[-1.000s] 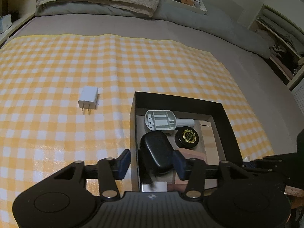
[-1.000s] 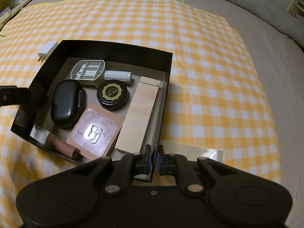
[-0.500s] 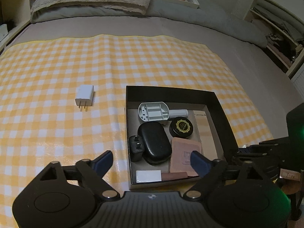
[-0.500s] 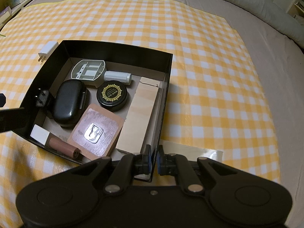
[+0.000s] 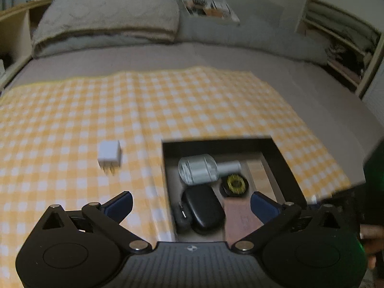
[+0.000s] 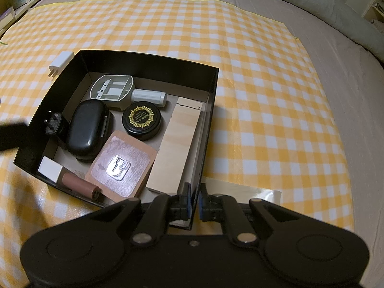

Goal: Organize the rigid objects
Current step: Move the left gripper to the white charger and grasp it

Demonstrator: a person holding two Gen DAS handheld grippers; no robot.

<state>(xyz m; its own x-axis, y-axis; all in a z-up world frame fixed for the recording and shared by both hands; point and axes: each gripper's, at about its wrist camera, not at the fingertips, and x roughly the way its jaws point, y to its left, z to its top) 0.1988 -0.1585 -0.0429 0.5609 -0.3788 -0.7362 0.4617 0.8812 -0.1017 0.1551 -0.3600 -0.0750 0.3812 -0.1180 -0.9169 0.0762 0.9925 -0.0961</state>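
Black box [image 6: 211, 91] on checked cloth [image 6: 264, 72], packed: case [image 6: 87, 127], tin [image 6: 141, 121], wood block [image 6: 177, 148], black plug [image 6: 54, 124] against left wall. White plug [image 5: 109, 153] outside, left of box, apart. Right gripper [image 6: 194, 204] clamped on box's near wall. Left gripper [image 5: 192, 202] spread wide, empty; since a second ago has widened and risen, black plug now in box. Left view blurred; bottom-corner items visible only in right view.

Matt black card box [image 6: 213, 88] on a smooth yellow-checked cloth [image 6: 264, 76]. Inside — a glossy black plastic case [image 6: 87, 127], a pale wood block [image 6: 177, 141], a matt grey plastic part [image 6: 111, 88] and a brown pad [image 6: 121, 165] bearing a shiny metal hook — nearest the right gripper's fingers.
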